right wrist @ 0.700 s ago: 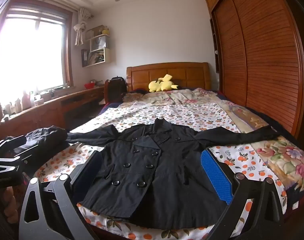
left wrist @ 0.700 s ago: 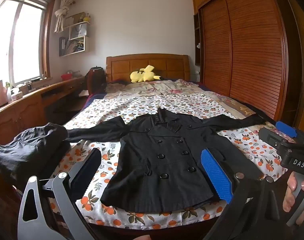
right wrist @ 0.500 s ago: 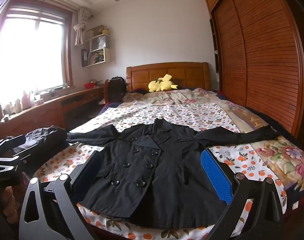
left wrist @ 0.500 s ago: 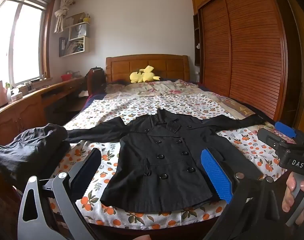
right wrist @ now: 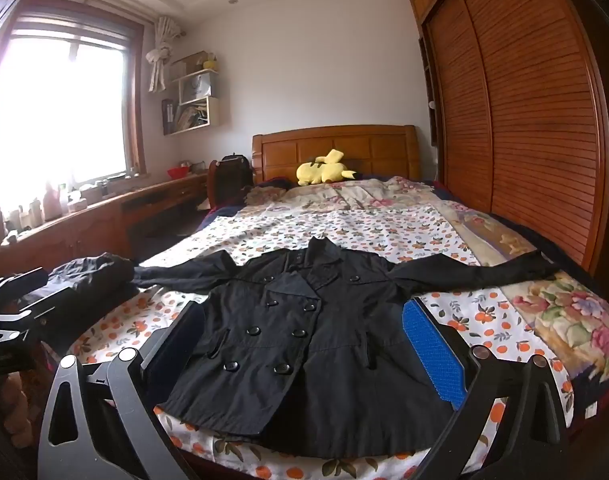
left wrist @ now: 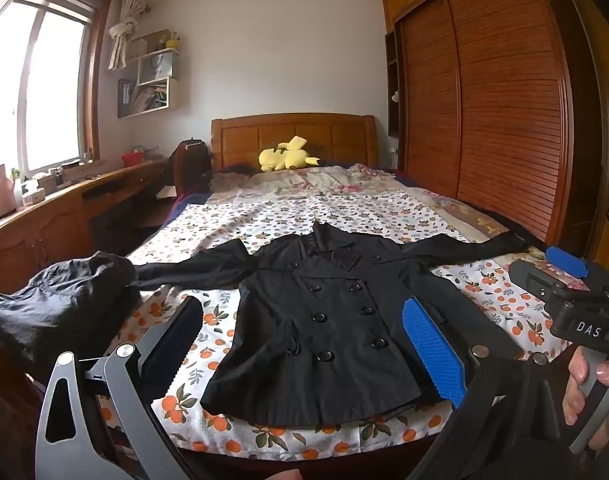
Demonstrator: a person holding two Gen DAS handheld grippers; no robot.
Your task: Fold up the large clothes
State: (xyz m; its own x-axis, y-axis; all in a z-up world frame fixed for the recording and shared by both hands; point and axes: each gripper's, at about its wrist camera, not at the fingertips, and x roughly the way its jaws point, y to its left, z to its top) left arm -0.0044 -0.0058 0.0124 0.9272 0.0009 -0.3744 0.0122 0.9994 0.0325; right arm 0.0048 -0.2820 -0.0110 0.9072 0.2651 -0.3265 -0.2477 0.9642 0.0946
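Observation:
A black double-breasted coat (left wrist: 328,328) lies flat, front up, on the flower-print bed (left wrist: 304,216), sleeves spread to both sides, hem at the near edge. It also shows in the right wrist view (right wrist: 304,328). My left gripper (left wrist: 300,344) is open and empty, held above the foot of the bed, short of the hem. My right gripper (right wrist: 304,344) is open and empty, likewise back from the hem. The right gripper's body shows at the right of the left wrist view (left wrist: 576,312).
A dark bundle of clothes (left wrist: 60,304) sits at the bed's left near corner. A yellow plush toy (left wrist: 286,156) lies by the headboard. A wooden wardrobe (left wrist: 496,112) lines the right side; a wooden desk (left wrist: 64,216) runs along the left under the window.
Both grippers have crept slightly; the coat sits a touch lower in the views. Nothing was gripped or moved.

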